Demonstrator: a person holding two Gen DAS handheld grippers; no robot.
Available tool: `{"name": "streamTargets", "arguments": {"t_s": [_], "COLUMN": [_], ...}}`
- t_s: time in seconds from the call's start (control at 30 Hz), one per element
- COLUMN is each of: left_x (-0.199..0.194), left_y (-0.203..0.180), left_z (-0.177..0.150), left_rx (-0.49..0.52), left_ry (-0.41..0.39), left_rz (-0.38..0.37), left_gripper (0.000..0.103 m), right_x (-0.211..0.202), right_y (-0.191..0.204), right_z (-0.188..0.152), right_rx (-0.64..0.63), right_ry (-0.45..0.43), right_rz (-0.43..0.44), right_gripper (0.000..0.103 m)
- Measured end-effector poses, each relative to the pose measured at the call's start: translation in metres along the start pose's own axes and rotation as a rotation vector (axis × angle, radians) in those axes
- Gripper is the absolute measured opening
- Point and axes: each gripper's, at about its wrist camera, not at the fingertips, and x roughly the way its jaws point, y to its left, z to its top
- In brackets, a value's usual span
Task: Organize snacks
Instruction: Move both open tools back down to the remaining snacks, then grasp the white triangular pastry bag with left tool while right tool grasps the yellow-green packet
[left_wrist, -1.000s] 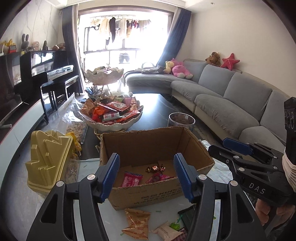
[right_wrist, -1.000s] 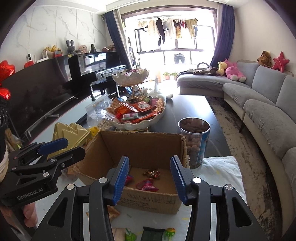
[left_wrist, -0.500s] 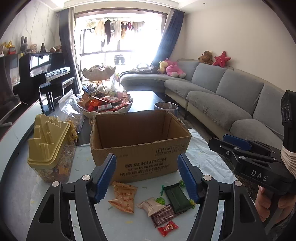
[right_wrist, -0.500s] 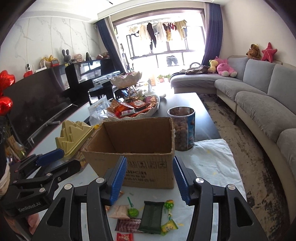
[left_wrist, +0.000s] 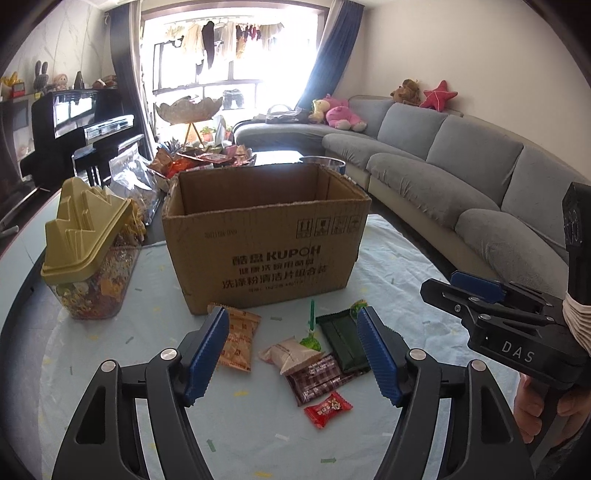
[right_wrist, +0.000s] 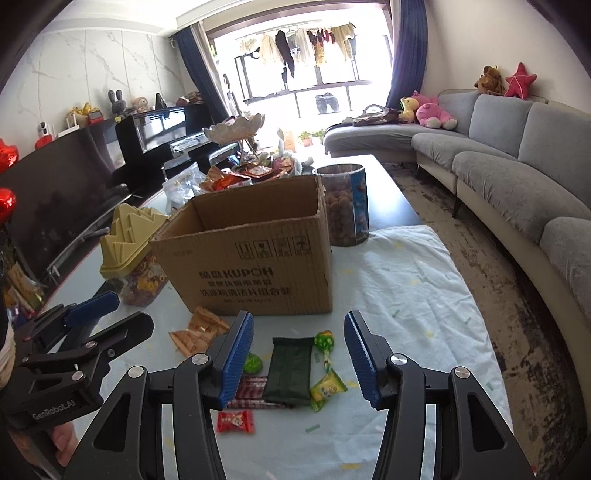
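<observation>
The left gripper (left_wrist: 291, 354) is opening, nothing between its pads; the right gripper (right_wrist: 299, 360) stands apart, also empty. Both hover over loose snacks in front of the cardboard box (left_wrist: 266, 236): a dark green packet (right_wrist: 290, 369) (lying flat), an orange packet (left_wrist: 236, 341), a red candy (left_wrist: 328, 408). A yellow-lidded jar (left_wrist: 88, 266) stands left of the box.

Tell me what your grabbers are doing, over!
Left gripper jaws opening, empty. Right gripper open, empty. Both above loose snacks on the cloth, before the cardboard box. Nothing in the way.
</observation>
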Motion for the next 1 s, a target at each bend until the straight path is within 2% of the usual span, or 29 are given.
{"name": "streamTargets", "arguments": {"t_s": [0.43,0.67,1.0], "left_x": [0.040,0.064,0.096], "left_y": [0.000,0.000,0.000], "left_z": [-0.042,-0.049,-0.047], "left_rx": [-0.023,-0.010,0.018], "left_ry": [0.135,0.164,0.180], "left_rz": [-0.024,-0.032,-0.022], "left_gripper": [0.071,0.071,0.071], "right_x": [0.036,0.058,0.079], "right_y": [-0.019,-0.026,-0.035], "right_z": [-0.054,-0.065,-0.069], "right_rx": [0.053,0.097,0.157], "right_ry": [0.162,0.217,0.248], "right_rz": [-0.011,-0.001,0.017], "right_gripper": [0.052,0.052,0.052]}}
